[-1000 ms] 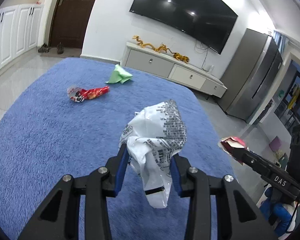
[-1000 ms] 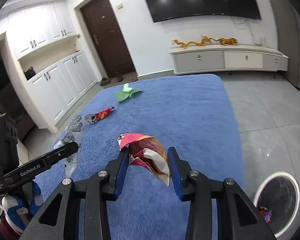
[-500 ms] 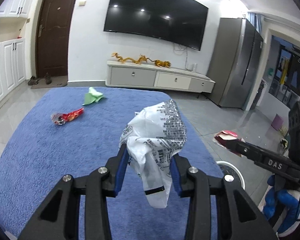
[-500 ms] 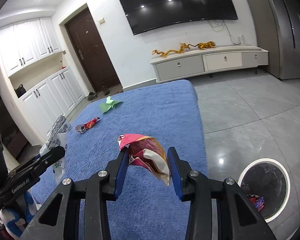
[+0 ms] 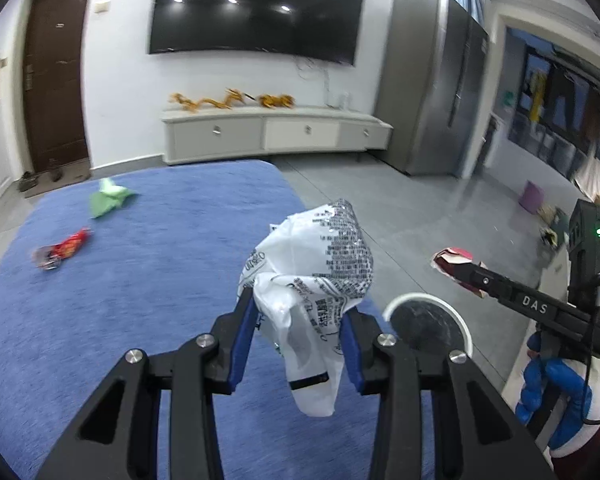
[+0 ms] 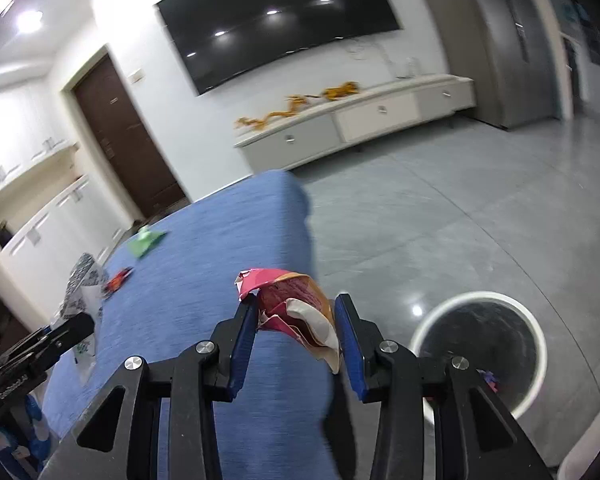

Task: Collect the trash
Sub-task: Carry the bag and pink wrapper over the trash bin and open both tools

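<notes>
2 grippers: left gripper [image 5: 300,320] jaws clamp white bag [image 5: 312,276]; right gripper [image 6: 296,320] jaws clamp pink wrapper [image 6: 296,304], probably foil.

Left gripper [image 5: 300,330] is pinching a crumpled white printed plastic bag [image 5: 314,276] above the near right part of the blue shaggy rug [image 5: 140,280]; right gripper [image 6: 296,334] is pinching a crumpled pink-and-tan snack wrapper [image 6: 296,304] over the rug's right edge. A round white-rimmed trash bin [image 6: 480,348] is standing on the grey tiled floor [image 6: 440,220] just right of the rug, with litter lying in it. A red twisted snack wrapper [image 5: 60,248] and a green crumpled paper [image 5: 110,198] are lying on the rug's far left, paper behind wrapper. A long low white cabinet [image 5: 276,132] is standing against the wall beyond the rug, under a wall-mounted flat black TV [image 5: 256,12].
</notes>
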Demonstrator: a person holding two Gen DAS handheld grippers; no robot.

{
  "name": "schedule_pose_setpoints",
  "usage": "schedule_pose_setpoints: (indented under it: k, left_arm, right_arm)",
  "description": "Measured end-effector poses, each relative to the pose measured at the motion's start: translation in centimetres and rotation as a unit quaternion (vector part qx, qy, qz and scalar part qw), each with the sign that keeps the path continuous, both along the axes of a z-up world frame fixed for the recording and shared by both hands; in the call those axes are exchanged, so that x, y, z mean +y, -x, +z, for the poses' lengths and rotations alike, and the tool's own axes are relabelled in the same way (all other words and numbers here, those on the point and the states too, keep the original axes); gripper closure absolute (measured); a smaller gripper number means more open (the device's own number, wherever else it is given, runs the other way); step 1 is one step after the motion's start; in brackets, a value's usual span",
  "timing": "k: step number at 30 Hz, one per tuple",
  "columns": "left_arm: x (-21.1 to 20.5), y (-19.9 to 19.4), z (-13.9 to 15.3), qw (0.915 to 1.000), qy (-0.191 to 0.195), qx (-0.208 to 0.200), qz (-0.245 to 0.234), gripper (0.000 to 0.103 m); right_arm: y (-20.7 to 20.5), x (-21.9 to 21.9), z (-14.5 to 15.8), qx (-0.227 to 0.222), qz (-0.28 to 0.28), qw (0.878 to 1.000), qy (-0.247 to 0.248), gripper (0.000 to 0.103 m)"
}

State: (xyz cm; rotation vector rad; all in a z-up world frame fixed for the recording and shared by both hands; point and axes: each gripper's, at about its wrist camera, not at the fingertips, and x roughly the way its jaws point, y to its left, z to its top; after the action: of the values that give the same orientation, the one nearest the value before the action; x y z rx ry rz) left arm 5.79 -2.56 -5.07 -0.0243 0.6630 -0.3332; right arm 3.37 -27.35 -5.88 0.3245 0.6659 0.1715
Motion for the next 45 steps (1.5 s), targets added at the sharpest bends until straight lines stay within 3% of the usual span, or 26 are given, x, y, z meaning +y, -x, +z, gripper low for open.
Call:
schedule_pose_setpoints:
  k: [6,14,23,27,30,32,45]
  left_arm:
    - [-6.9,-3.4,-1.6,0.9967,-0.005,0.039,-0.071,0.066]
    - [-16.8,-8.0,-4.7,0.9826,-0.010,0.098,-0.157,0.065]
    - [-24.8,-11.0,-7.9,0.9671,0.005,0.147,-0.208,0.065]
    - [-27.1,-11.7,-8.8,0.9596,0.026,0.168,-0.224,0.062]
    - [-28.2,-12.0,-9.3,0.9547,0.047,0.181,-0.231,0.051]
    - [-28.5,-12.0,-9.5,0.9545,0.054,0.183,-0.229,0.043]
    - [-28.6,-11.5,-9.7,0.9552,0.041,0.187,-0.226,0.042]
  right_arm:
    - [-0.2,-7.3,-3.2,0.029,-0.081,0.996,-0.023,0.066]
    - [-0.1,-14.7,-8.0,0.070,-0.157,0.984,-0.055,0.065]
    - [-0.5,-18.5,-12.1,0.109,-0.187,0.973,-0.079,0.064]
    - [-1.0,-19.5,-13.4,0.124,-0.196,0.969,-0.082,0.062]
    - [-0.9,-20.3,-14.2,0.133,-0.204,0.966,-0.084,0.051]
    - [-0.7,-20.5,-14.5,0.135,-0.207,0.965,-0.085,0.049]
    - [0.2,-20.7,-14.5,0.142,-0.219,0.961,-0.090,0.043]
